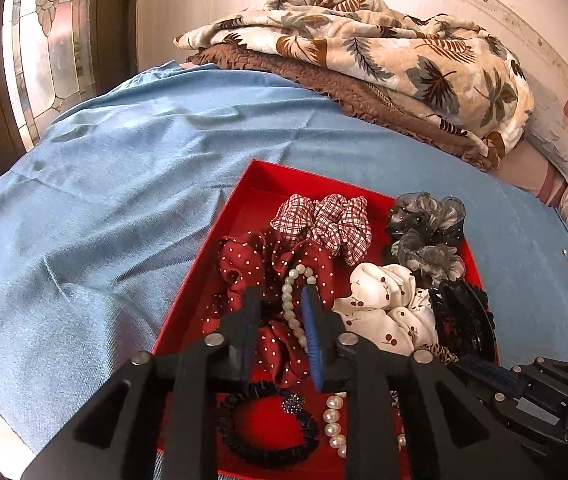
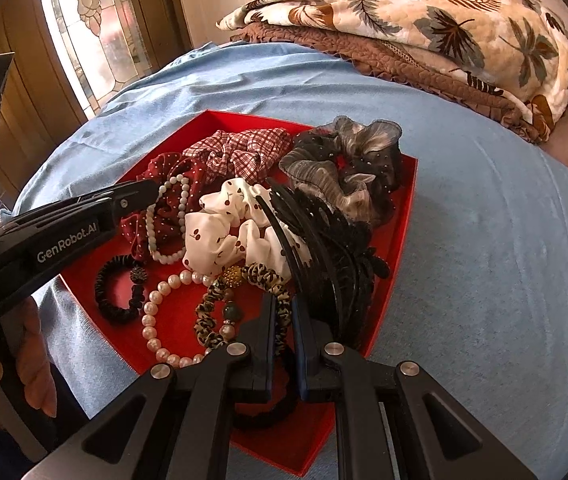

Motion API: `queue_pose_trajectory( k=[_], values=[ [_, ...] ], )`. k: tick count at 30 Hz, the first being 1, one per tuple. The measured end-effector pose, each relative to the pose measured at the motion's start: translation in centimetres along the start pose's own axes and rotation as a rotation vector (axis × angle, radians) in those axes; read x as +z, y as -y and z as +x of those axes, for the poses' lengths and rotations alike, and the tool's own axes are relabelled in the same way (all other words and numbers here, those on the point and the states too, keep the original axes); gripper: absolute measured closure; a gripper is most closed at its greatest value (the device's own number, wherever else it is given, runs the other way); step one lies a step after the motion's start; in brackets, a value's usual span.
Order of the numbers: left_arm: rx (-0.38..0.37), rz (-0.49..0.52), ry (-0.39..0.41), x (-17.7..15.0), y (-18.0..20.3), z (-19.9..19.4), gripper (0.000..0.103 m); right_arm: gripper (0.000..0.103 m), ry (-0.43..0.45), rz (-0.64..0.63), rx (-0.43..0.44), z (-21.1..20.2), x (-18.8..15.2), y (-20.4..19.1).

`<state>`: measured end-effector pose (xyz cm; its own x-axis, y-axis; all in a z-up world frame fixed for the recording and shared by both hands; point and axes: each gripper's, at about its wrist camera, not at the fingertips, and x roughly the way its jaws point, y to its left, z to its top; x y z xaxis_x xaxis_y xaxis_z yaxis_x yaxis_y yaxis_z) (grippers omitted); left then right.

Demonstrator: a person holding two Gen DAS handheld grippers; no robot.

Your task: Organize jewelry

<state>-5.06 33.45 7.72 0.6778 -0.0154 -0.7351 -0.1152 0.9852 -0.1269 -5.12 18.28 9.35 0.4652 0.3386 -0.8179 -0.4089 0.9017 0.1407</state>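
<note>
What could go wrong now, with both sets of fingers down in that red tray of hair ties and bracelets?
The fingers of the right gripper pinch the leopard-print hair tie, which lies against the pearl bracelet and black claw clip; lifting might drag those along. The left gripper straddles the pale bead bracelet lying on the dotted scrunchie, so closing might catch fabric too.

Bright window (image 1: 44, 40) backlight, fisheye-warped edges

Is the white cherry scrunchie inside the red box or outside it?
Inside: the white cherry scrunchie lies within the red box walls, among other scrunchies.
</note>
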Motion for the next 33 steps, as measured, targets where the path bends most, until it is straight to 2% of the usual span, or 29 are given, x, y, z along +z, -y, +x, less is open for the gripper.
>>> queue_pose_trajectory(
  k=[11,14,16,25,30,33],
  values=[
    [0.003,0.001,0.004,0.0,0.0,-0.1,0.064,0.087,0.001,0.007,0.014,-0.1,-0.2,-0.3],
    [0.004,0.001,0.011,0.1,0.0,-0.3,0.055,0.074,0.006,0.019,0.028,-0.3,-0.2,-0.3],
    [0.005,0.000,0.018,0.2,0.0,-0.4,0.051,0.061,0.019,0.030,0.036,-0.6,-0.3,-0.3],
    [-0.014,-0.001,0.060,0.2,0.3,-1.3,0.036,0.060,0.058,-0.007,0.052,-2.9,-1.5,-1.0],
    [-0.012,0.011,0.127,-0.1,0.9,-2.6,0.031,0.053,0.088,-0.029,0.052,-5.2,-3.2,-0.7],
    [0.064,0.019,0.222,-0.6,1.5,-4.1,0.025,0.051,0.106,-0.021,0.047,-6.5,-4.2,0.0]
  ],
)
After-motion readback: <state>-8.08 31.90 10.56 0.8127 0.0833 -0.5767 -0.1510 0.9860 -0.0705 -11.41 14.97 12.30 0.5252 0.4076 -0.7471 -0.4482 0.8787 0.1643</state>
